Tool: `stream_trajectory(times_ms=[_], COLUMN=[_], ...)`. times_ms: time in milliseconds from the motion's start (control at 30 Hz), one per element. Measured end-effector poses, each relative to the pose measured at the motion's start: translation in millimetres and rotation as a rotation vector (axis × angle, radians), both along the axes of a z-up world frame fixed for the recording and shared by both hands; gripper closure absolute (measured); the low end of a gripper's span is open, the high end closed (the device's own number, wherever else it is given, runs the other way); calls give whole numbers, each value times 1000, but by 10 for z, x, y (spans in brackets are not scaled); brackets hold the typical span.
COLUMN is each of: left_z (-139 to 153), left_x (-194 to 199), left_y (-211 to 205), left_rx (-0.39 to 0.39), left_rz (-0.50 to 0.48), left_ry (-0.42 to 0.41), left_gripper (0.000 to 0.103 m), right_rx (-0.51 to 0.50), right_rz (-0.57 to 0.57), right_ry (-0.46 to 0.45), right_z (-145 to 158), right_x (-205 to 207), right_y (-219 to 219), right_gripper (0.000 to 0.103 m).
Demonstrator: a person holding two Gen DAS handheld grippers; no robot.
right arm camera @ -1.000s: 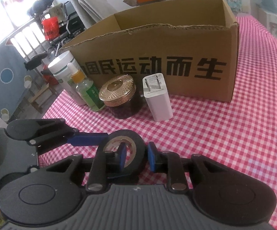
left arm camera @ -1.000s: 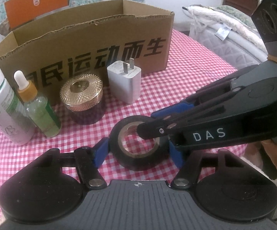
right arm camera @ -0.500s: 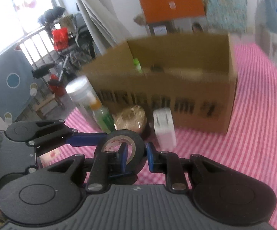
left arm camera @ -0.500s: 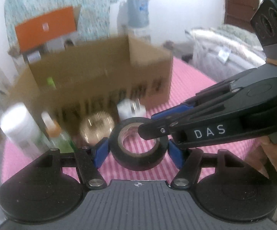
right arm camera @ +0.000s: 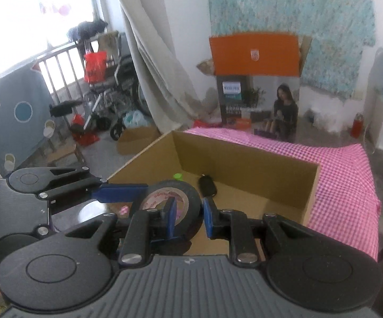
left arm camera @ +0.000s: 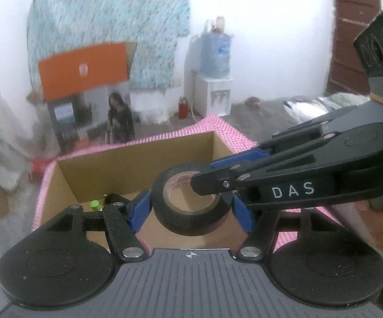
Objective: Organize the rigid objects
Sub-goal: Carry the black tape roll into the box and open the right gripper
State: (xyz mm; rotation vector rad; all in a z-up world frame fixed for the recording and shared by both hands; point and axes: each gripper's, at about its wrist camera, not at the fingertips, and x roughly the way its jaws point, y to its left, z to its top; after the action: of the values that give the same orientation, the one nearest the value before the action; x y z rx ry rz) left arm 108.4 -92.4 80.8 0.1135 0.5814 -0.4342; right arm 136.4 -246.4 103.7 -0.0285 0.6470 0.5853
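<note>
A black roll of tape [left arm camera: 191, 206] hangs in the air over the open cardboard box [left arm camera: 138, 169]. My left gripper [left arm camera: 190, 209] is shut on its outer sides. My right gripper [right arm camera: 188, 212] is shut on the roll's wall [right arm camera: 191, 206], one finger inside the hole, one outside. In the left wrist view the right gripper's fingers [left arm camera: 218, 182] reach in from the right. Inside the box [right arm camera: 244, 169] lie a black key fob [right arm camera: 207, 185] and a green cap [right arm camera: 177, 176].
The box stands on a pink checked tablecloth [right arm camera: 345, 175]. Beyond the table are an orange-lidded carton [left arm camera: 85, 71], a water dispenser [left arm camera: 214, 79] and a wheelchair [right arm camera: 106, 100] by the window.
Both grippers have lifted the tape roll off the table and carried it up and forward over the box. The bottles, jar and charger have dropped out of view.
</note>
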Motion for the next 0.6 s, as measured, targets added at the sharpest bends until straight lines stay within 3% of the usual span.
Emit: stream_trajectory(times_ms=[300,600], left_z=[-318,-620], left_x=[1086,1687], left_y=[47,59], left_rx=[-76,-57], left_rz=[66,154], left_ry=[301,452], left_gripper=[37,37], right_rx=[-102,-198], right_rz=[30,48], right_ry=[287,435], right_z=[-284,-695], right_x=[1261,1987], right_y=[123,340], right_gripper=[79,79])
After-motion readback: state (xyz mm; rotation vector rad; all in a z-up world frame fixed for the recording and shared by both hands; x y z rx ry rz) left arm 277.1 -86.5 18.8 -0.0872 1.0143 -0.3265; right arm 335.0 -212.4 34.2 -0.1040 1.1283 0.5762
